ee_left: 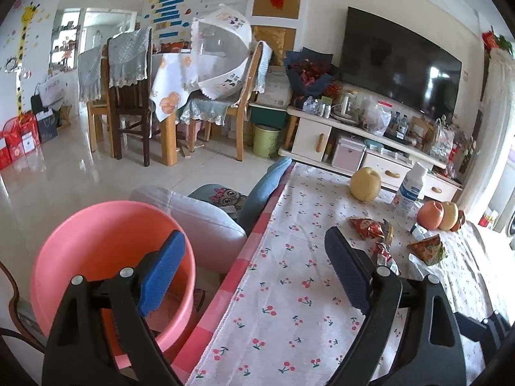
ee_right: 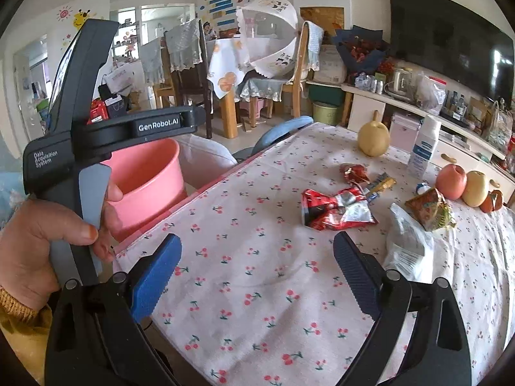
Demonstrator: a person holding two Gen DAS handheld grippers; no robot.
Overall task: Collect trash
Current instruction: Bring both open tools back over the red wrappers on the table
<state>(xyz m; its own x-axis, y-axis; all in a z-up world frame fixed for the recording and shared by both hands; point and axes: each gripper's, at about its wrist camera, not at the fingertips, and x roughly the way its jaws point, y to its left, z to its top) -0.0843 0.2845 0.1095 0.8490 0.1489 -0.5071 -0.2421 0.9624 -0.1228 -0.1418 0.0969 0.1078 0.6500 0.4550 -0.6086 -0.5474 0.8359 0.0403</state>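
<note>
A pink bucket (ee_left: pixel 106 257) stands on the floor beside the table (ee_left: pixel 289 305), just off its checked edge; what shows of its inside looks bare, though the left gripper (ee_left: pixel 254 267) partly hides it. That gripper hangs over the table edge with jaws spread wide, nothing between them. The right gripper (ee_right: pixel 257 276) is likewise released above the cherry-print cloth. The trash lies farther along the table: a crumpled red wrapper (ee_right: pixel 334 209), a small red wrapper (ee_right: pixel 354 173), a white plastic bag (ee_right: pixel 407 241) and a brown triangular packet (ee_right: pixel 429 207), near a white bottle (ee_right: pixel 425 148) and loose fruit (ee_right: pixel 373 140)
</note>
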